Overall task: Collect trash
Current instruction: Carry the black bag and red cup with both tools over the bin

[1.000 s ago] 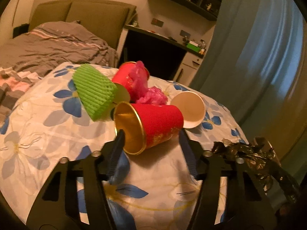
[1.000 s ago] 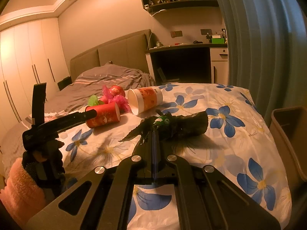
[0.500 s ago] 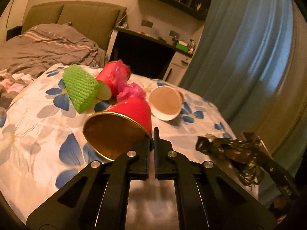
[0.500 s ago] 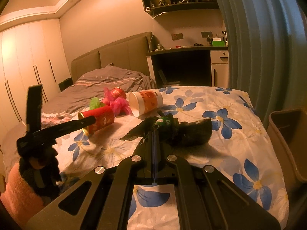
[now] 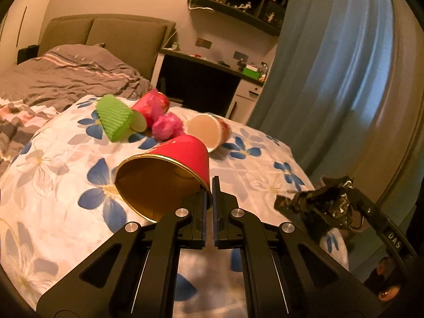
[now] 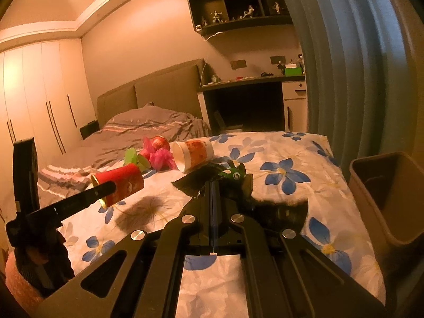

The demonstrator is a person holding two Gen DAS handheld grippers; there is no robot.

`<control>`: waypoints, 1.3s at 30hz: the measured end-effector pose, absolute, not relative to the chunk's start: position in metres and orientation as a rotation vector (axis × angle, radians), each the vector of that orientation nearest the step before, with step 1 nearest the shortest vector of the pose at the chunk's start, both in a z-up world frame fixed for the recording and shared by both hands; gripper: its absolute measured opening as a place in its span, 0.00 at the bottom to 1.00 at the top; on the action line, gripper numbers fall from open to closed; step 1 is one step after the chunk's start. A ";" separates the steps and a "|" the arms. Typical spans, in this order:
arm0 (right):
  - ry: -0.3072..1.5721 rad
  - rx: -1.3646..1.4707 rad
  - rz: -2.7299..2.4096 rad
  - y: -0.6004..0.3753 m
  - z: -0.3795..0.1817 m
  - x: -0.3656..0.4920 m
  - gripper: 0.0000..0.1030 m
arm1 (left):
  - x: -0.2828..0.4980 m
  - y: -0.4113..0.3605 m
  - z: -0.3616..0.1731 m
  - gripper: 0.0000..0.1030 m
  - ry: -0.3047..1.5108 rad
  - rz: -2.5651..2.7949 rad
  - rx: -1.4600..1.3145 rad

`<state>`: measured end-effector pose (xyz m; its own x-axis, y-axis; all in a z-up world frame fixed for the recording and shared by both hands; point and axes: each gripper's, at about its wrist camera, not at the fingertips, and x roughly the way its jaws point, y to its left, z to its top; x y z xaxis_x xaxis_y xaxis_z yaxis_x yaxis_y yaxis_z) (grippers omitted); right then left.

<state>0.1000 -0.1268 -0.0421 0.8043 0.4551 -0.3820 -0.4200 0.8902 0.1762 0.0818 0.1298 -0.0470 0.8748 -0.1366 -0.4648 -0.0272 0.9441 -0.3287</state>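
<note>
My left gripper (image 5: 210,185) is clamped on the rim of the red cup (image 5: 169,169), lifted clear of the floral quilt (image 5: 66,185). My right gripper (image 6: 212,188) pinches the black wrapper (image 6: 212,177); bin (image 6: 384,185) sits at right.

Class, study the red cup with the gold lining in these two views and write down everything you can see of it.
The red cup is a tapered paper-like cup, red outside with a pale printed pattern, shiny gold inside and on its rolled rim. It is empty and tipped on its side, mouth toward the left wrist camera. The left gripper is shut on its rim wall. In the right wrist view it hangs clear above the floral bedspread, with a shadow on the cloth below.
</note>
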 end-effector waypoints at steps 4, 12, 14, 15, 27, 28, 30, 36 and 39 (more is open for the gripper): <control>0.414 0.097 0.458 -0.141 -0.039 0.092 0.00 | 0.077 0.112 -0.042 0.02 0.494 -0.086 -0.316; 0.396 0.134 0.420 -0.171 -0.036 0.083 0.00 | 0.078 0.072 -0.035 0.02 0.495 -0.152 -0.268; 0.391 0.144 0.409 -0.180 -0.035 0.083 0.00 | 0.080 0.061 -0.033 0.02 0.497 -0.168 -0.253; 0.385 0.149 0.400 -0.185 -0.034 0.081 0.00 | 0.081 0.056 -0.033 0.02 0.498 -0.176 -0.248; 0.300 0.192 0.276 -0.241 -0.014 0.086 0.00 | 0.104 -0.021 -0.017 0.02 0.494 -0.314 -0.161; 0.289 0.194 0.254 -0.249 -0.013 0.087 0.00 | 0.109 -0.031 -0.016 0.02 0.497 -0.337 -0.154; 0.276 0.198 0.223 -0.261 -0.011 0.088 0.00 | 0.117 -0.043 -0.013 0.02 0.501 -0.364 -0.146; 0.256 0.215 0.125 -0.302 -0.006 0.099 0.00 | 0.139 -0.095 -0.006 0.02 0.490 -0.462 -0.116; 0.266 0.230 0.095 -0.322 -0.008 0.109 0.00 | 0.150 -0.123 -0.006 0.02 0.486 -0.515 -0.109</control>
<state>0.1094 -0.3217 -0.0076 0.9607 0.1231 -0.2489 -0.0628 0.9695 0.2370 0.1501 -0.1234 -0.0056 0.7602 -0.4971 -0.4183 0.4465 0.8675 -0.2195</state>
